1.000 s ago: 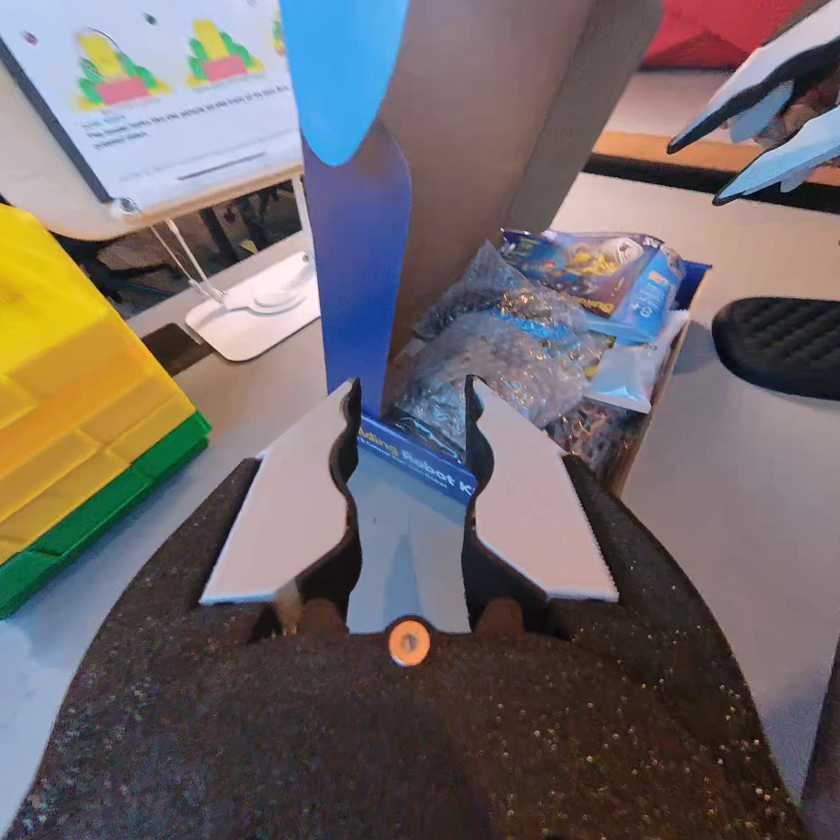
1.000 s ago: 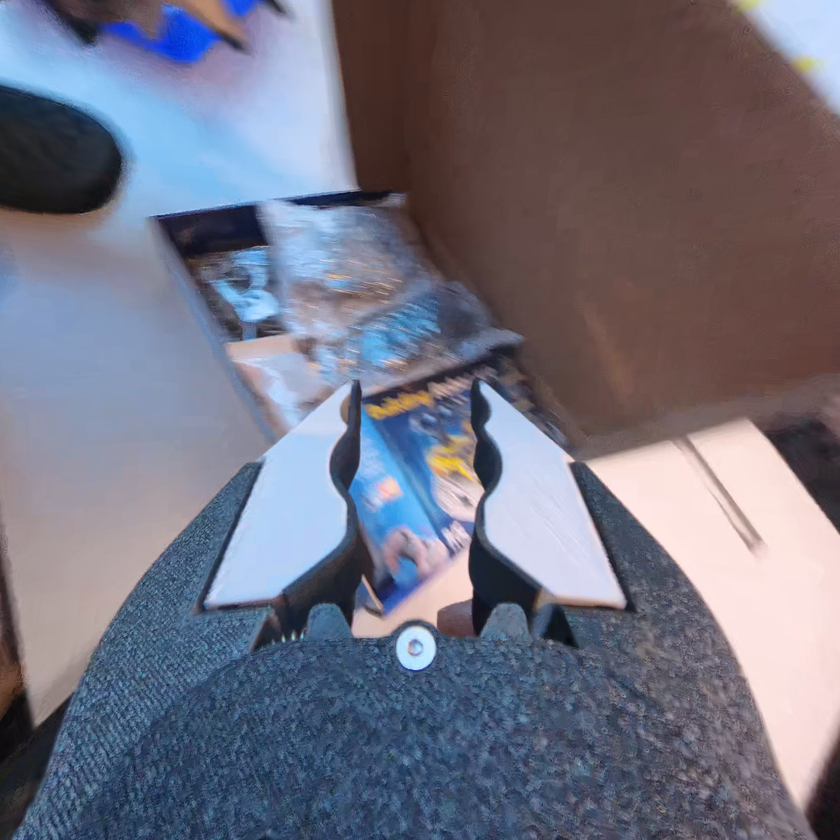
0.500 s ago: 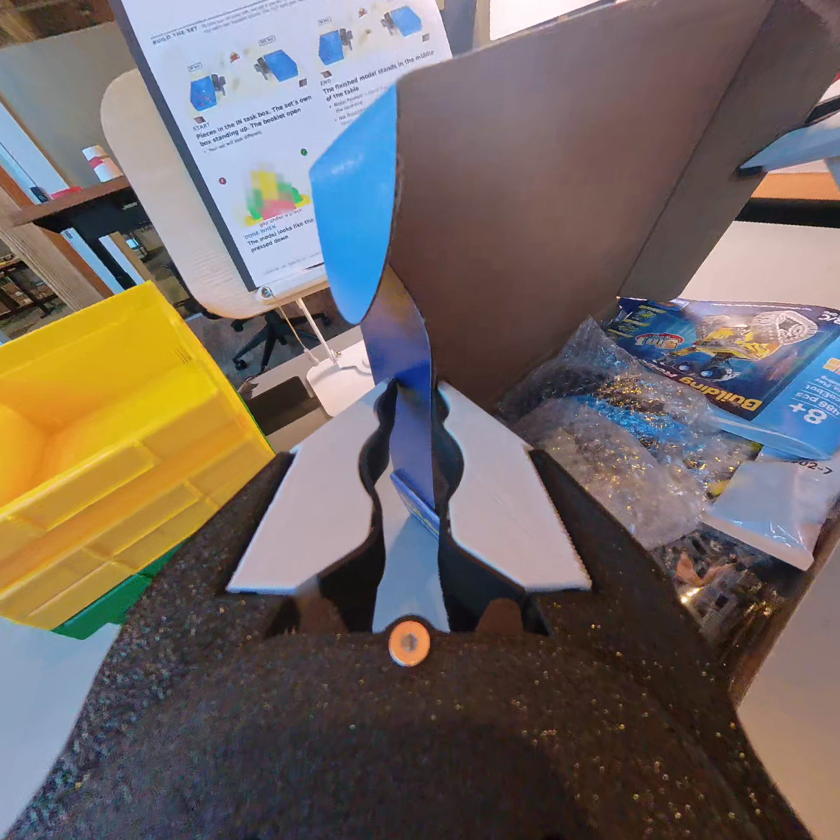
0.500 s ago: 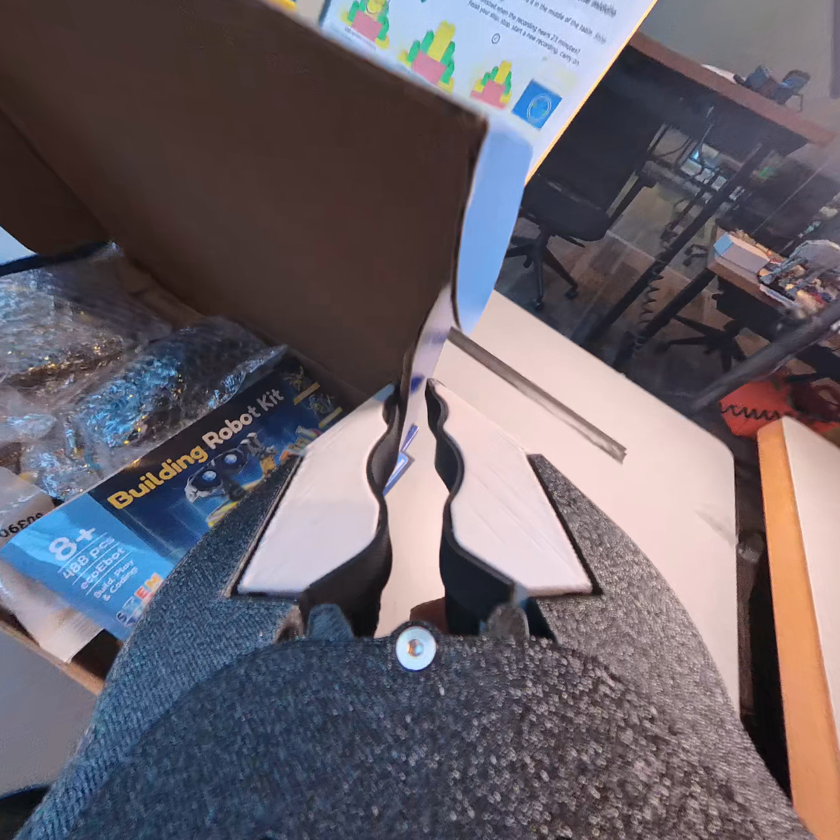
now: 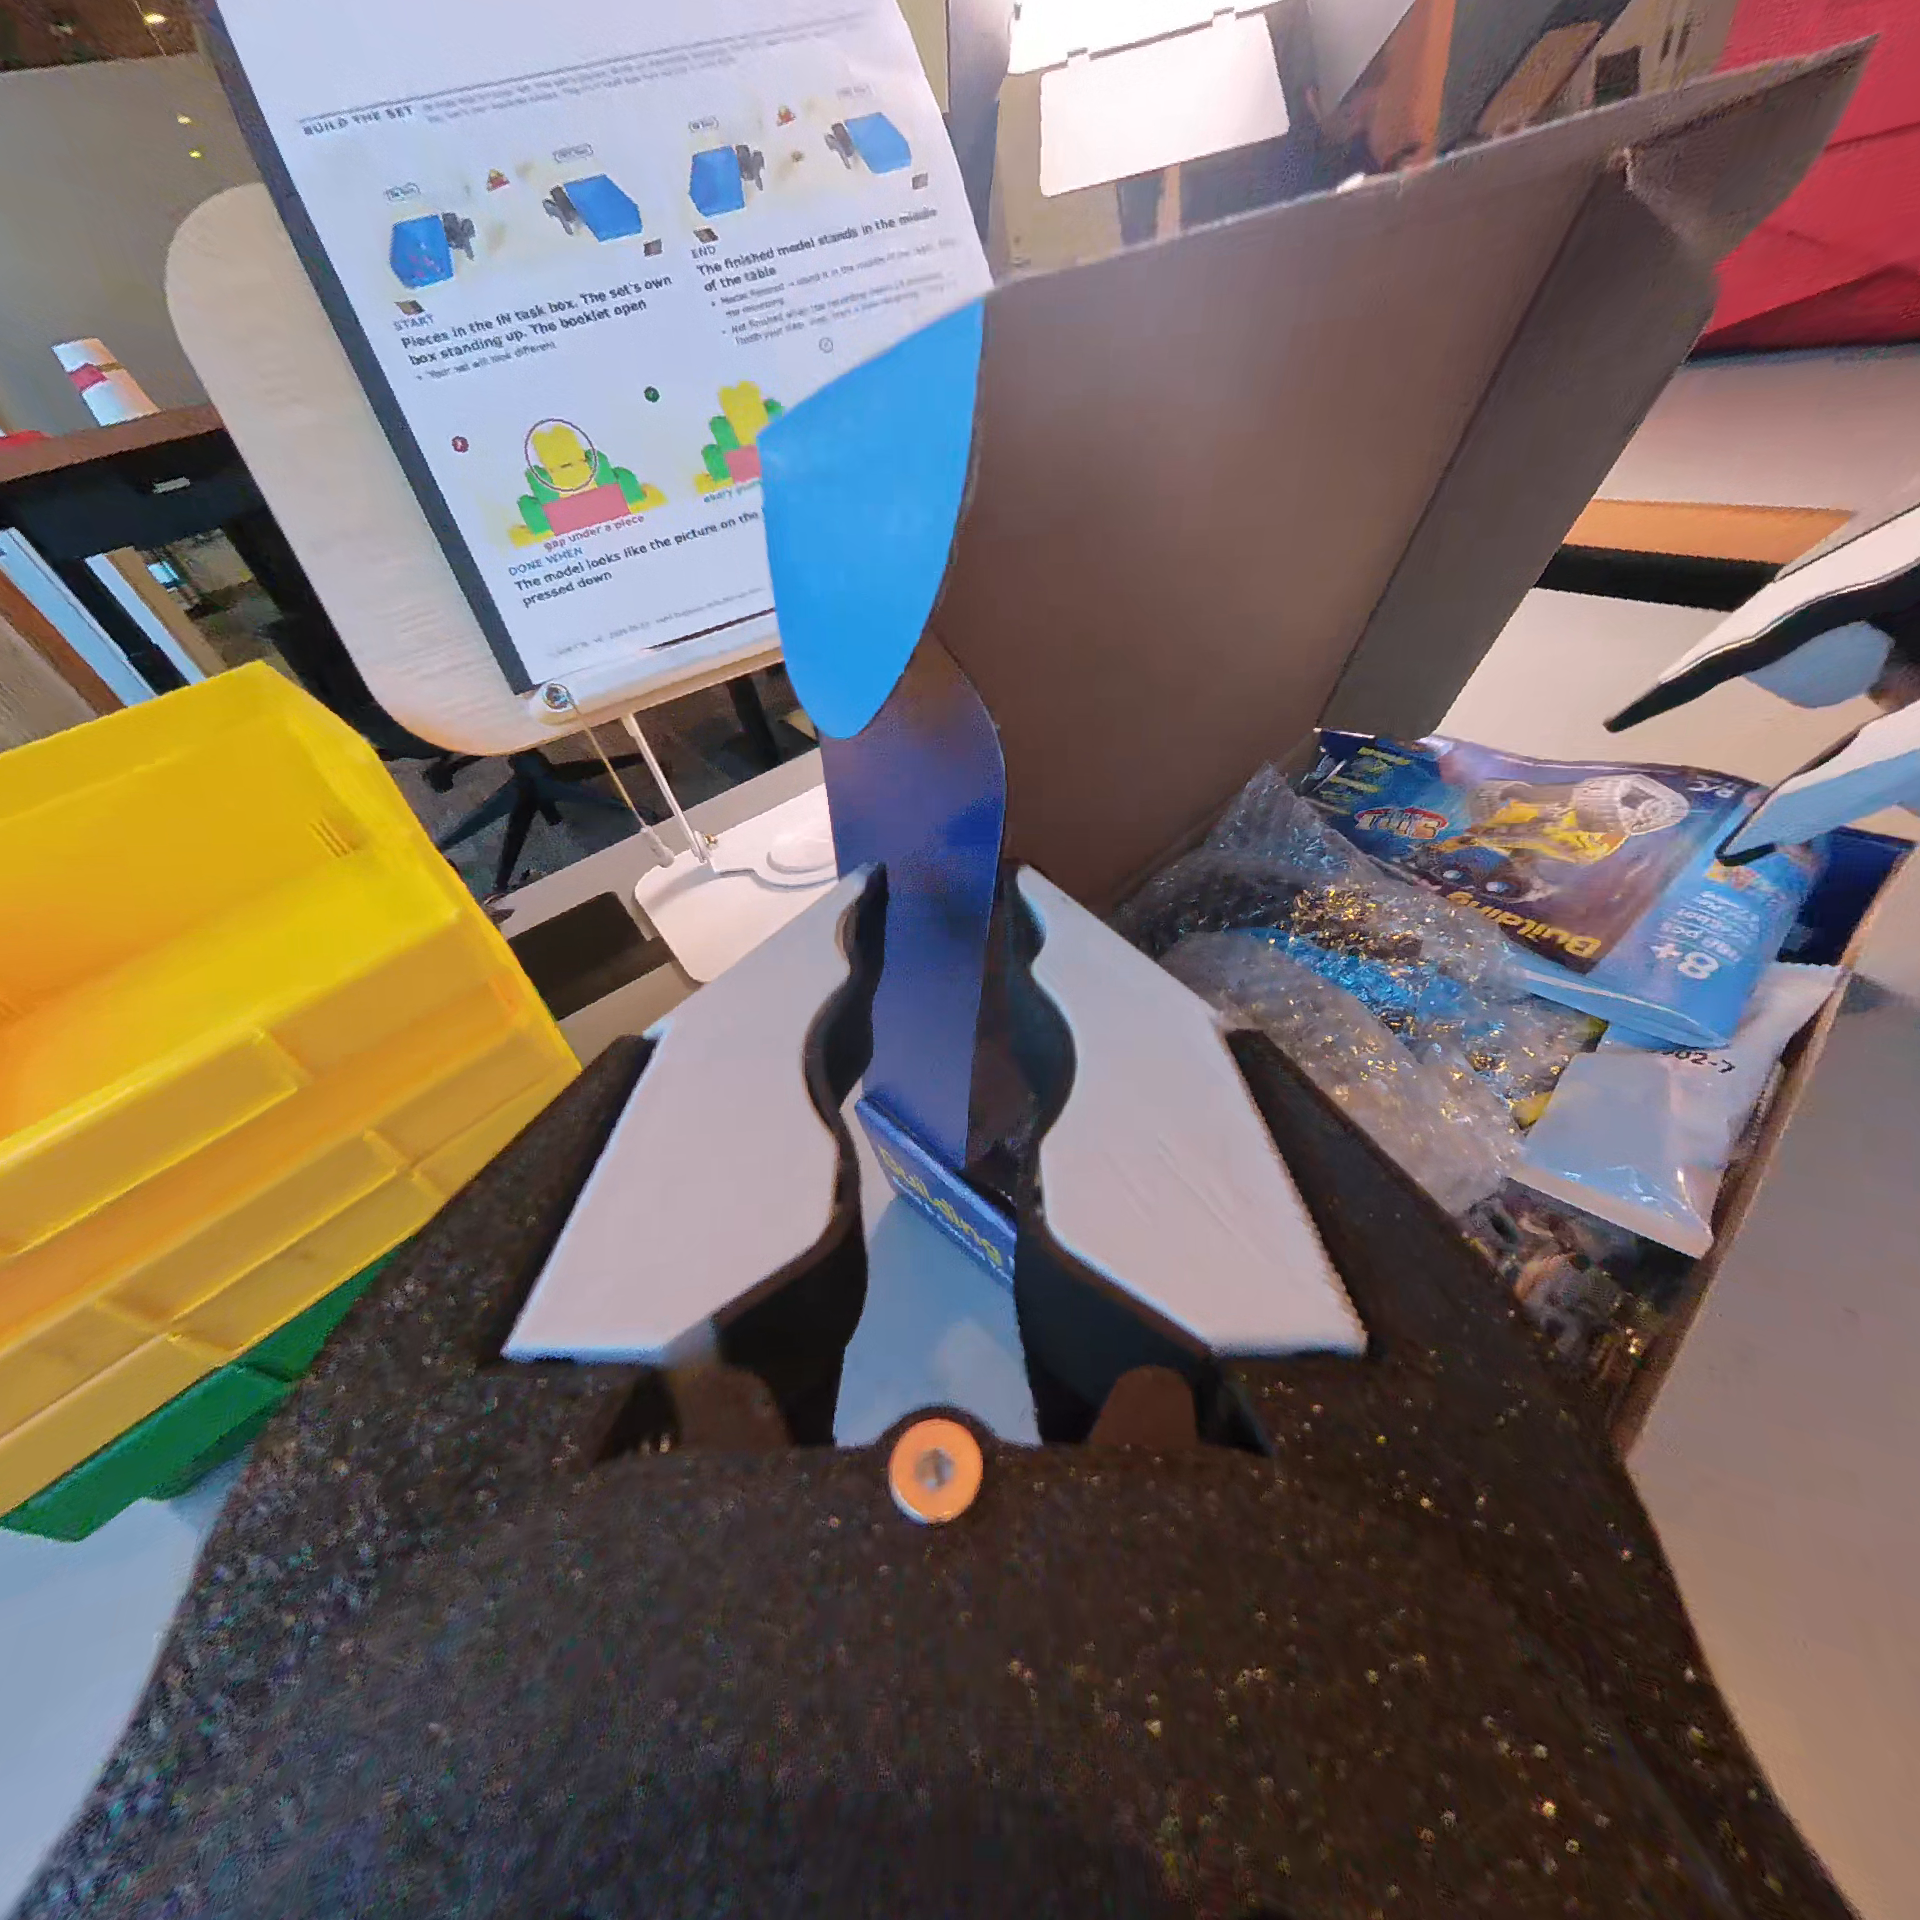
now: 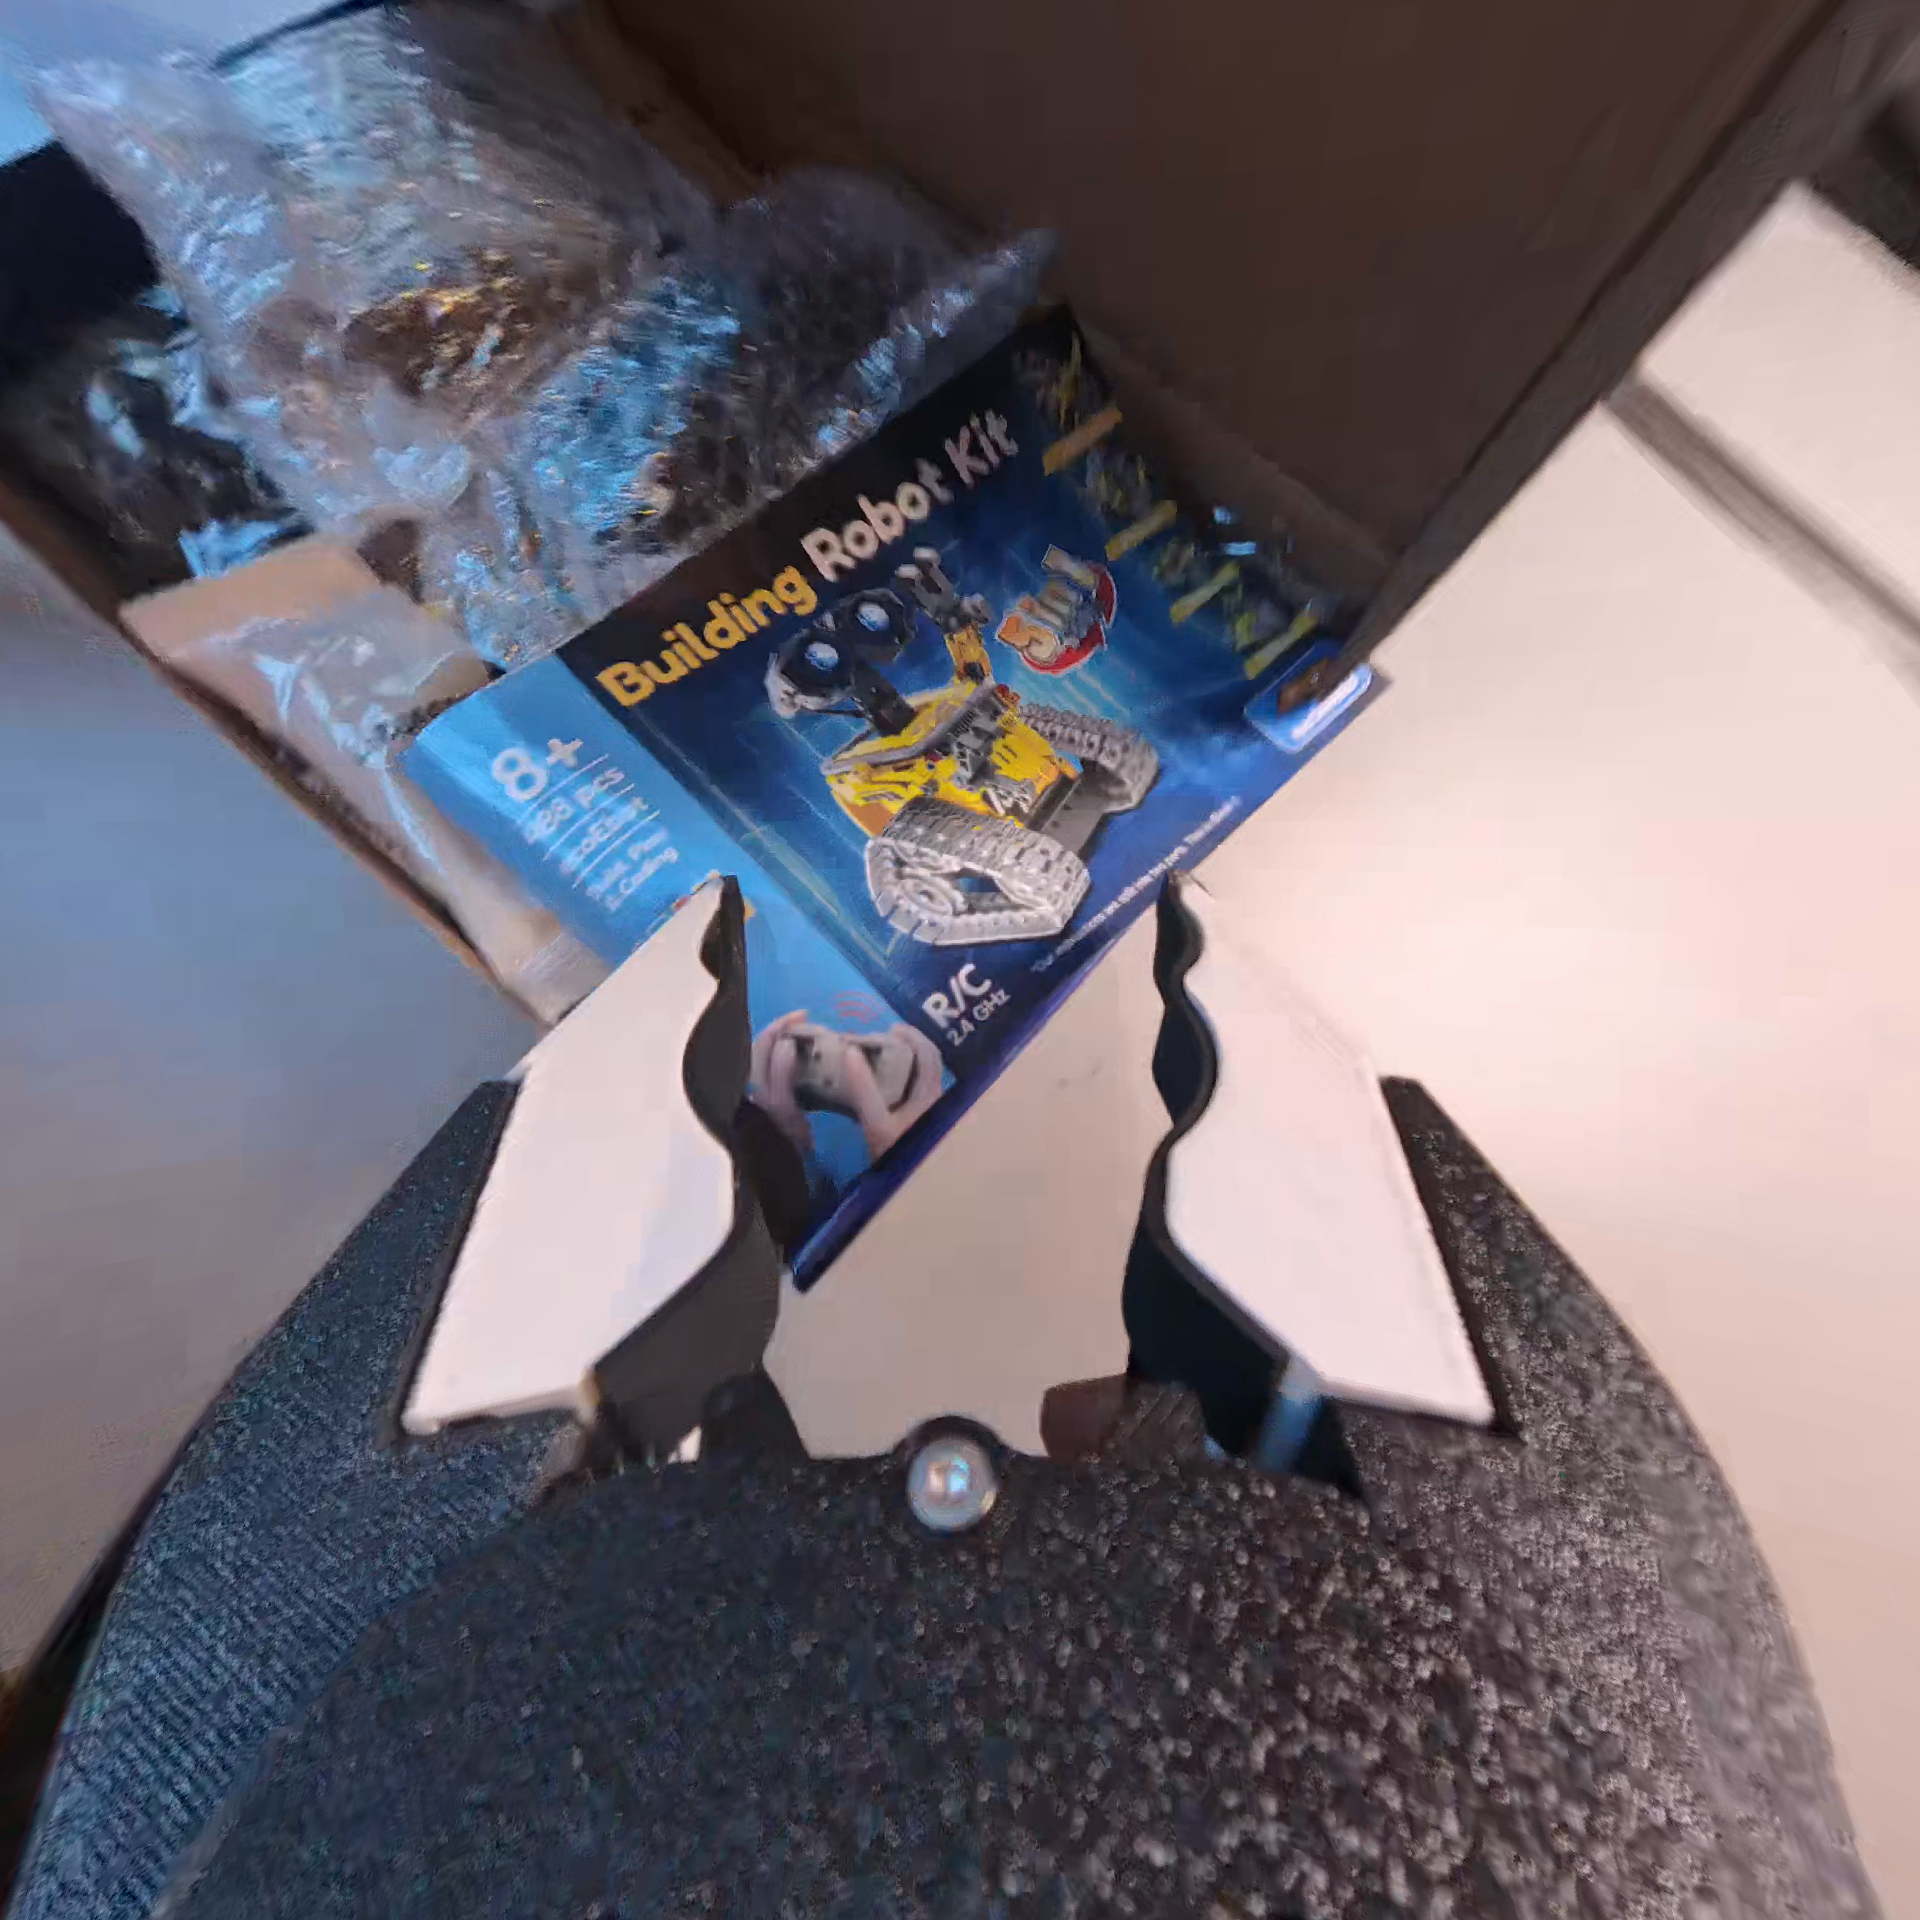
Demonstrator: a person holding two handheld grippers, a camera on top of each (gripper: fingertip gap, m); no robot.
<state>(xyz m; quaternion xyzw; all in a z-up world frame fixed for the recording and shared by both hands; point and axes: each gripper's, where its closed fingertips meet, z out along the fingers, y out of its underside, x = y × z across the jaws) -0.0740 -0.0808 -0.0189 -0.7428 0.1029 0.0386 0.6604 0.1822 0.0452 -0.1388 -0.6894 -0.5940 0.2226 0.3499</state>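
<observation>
Box flap (image 5: 925, 935) between left claw (image 5: 940, 883) fingers; right claw (image 6: 945, 894) spread wide.

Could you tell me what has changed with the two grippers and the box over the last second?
The left gripper, open short of the box a second ago, has closed on the blue side flap. The right gripper, pinching the opposite flap half a second ago, has let go and now hangs open over the booklet. The lid remains raised; the bubble-wrap bags and yellow bin have not moved.
</observation>
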